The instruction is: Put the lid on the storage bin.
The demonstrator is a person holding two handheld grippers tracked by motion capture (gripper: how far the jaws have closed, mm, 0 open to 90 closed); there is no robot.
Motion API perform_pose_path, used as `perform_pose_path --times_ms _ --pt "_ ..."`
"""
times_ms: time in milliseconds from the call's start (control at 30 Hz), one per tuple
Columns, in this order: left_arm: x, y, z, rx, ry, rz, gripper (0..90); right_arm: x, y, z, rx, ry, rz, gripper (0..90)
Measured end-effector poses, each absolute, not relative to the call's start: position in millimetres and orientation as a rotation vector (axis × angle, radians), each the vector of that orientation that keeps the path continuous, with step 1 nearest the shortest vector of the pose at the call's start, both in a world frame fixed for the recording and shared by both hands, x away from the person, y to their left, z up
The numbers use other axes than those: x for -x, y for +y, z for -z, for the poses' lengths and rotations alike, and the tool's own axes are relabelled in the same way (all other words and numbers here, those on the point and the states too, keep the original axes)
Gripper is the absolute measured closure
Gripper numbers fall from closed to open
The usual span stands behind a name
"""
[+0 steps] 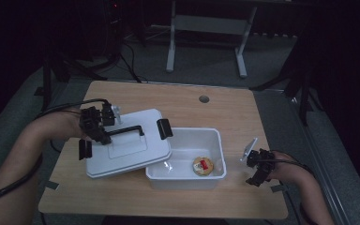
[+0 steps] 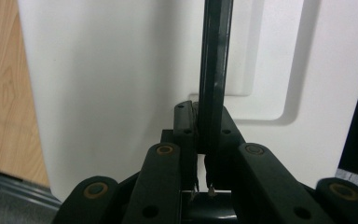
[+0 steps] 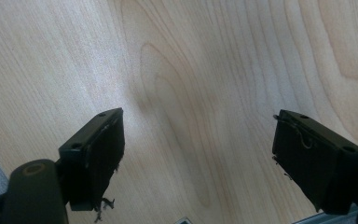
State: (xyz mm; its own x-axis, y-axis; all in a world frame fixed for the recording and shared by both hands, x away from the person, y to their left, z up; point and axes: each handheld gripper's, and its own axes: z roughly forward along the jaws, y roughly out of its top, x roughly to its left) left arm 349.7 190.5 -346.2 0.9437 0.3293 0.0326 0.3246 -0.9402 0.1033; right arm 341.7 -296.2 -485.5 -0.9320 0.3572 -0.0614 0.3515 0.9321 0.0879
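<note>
My left gripper [image 1: 104,136] has its jaws clamped tight on the black handle [image 2: 213,70], a slim, glossy bar hinged to the top of the white lid [image 1: 126,143]. The lid is smooth, matte plastic, rectangular with clipped corners and a shallow recessed panel under the handle, and a black latch [image 1: 164,128] stands at its far end. It hangs tilted from my jaws, its right edge over the rim of the white bin [image 1: 215,140]. The bin is an open, glossy rectangular tub; a small round tin [image 1: 203,166] with a red and yellow label lies inside. My left forearm reaches in level from the left. My right gripper [image 3: 198,158] rests low with jaws spread wide on nothing, over the pale wood-grain surface [image 3: 191,70].
</note>
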Motion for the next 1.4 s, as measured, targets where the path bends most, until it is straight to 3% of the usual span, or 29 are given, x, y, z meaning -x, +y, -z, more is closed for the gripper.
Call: perform_pose_path --times_ms 1400 --pt "-364.6 27.6 347.4 -3.041 0.092 -0.033 83.4 -341.1 -297.6 485.4 -0.546 3.003 -0.108 14.4"
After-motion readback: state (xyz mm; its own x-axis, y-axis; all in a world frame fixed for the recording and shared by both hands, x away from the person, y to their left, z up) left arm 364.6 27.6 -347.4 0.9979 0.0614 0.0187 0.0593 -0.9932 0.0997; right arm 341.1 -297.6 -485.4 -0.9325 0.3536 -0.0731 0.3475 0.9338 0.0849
